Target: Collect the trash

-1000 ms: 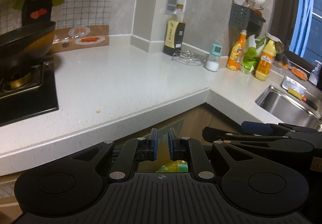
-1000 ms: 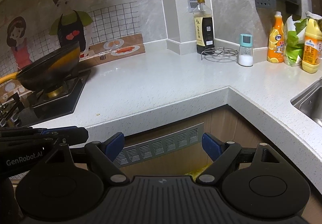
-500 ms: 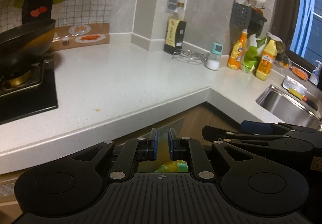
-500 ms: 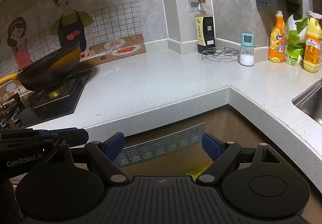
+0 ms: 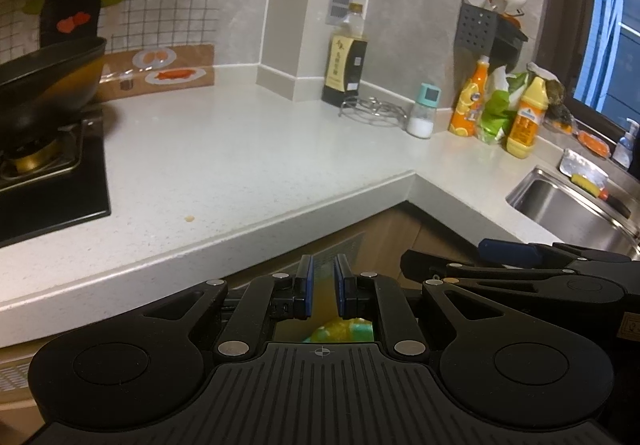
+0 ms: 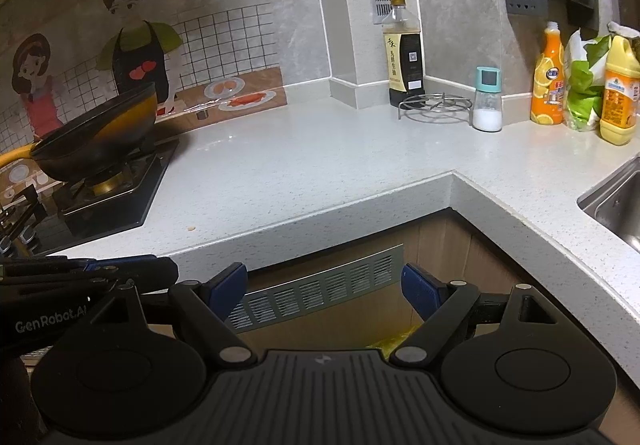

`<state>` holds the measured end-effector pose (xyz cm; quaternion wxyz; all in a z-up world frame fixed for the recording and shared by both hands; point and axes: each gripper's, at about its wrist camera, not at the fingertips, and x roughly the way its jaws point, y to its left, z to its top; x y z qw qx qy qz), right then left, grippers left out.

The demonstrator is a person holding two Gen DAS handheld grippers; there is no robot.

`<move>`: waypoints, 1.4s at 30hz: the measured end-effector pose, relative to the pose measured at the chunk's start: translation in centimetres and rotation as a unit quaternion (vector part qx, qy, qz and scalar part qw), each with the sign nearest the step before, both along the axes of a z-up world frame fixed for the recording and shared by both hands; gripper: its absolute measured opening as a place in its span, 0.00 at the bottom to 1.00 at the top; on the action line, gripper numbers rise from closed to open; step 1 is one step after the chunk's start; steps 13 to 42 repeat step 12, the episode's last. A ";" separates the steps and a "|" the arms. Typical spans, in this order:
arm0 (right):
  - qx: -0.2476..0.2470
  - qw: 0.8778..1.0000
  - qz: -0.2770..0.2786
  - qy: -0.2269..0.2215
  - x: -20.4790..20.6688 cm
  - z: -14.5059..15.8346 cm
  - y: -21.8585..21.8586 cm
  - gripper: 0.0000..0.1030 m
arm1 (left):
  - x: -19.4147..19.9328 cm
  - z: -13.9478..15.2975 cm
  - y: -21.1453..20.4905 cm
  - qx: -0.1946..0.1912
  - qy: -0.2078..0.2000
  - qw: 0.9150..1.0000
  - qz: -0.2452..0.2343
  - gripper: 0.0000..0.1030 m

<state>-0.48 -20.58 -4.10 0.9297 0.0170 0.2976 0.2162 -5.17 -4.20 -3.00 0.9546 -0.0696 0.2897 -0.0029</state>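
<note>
Left gripper (image 5: 323, 287): hanging below the counter's front edge, blue pads nearly together with a slim gap, gripping nothing visible.

Right gripper (image 6: 324, 285): hanging beside it, jaws spread wide, empty.

Yellow-green trash (image 5: 340, 330): showing low behind the left gripper's fingers, below the counter; what it is lying in cannot be told.

Crumb (image 5: 189, 219): sitting near the counter's (image 5: 248, 165) front edge, just right of the stove (image 5: 52, 197).

Wok (image 5: 48, 85): resting on the stove at the left end.

Sauce bottle (image 5: 347, 57), wire trivet (image 5: 374, 108), salt shaker (image 5: 423, 111): standing along the back edge.

Sink (image 5: 576, 205): occupying the right end.
</note>
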 end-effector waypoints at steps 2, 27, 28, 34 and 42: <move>-0.001 1.000 0.002 -0.001 0.0 0.0 0.1 0.83 | 0.1 -0.1 0.0 0.002 0.002 1.000 0.001 0.13; 0.068 0.997 0.005 0.021 1.9 -1.6 -0.7 0.83 | 1.4 -1.0 1.1 0.019 0.023 0.999 0.030 0.14; 0.068 0.997 0.005 0.021 1.9 -1.6 -0.7 0.83 | 1.4 -1.0 1.1 0.019 0.023 0.999 0.030 0.14; 0.068 0.997 0.005 0.021 1.9 -1.6 -0.7 0.83 | 1.4 -1.0 1.1 0.019 0.023 0.999 0.030 0.14; 0.068 0.997 0.005 0.021 1.9 -1.6 -0.7 0.83 | 1.4 -1.0 1.1 0.019 0.023 0.999 0.030 0.14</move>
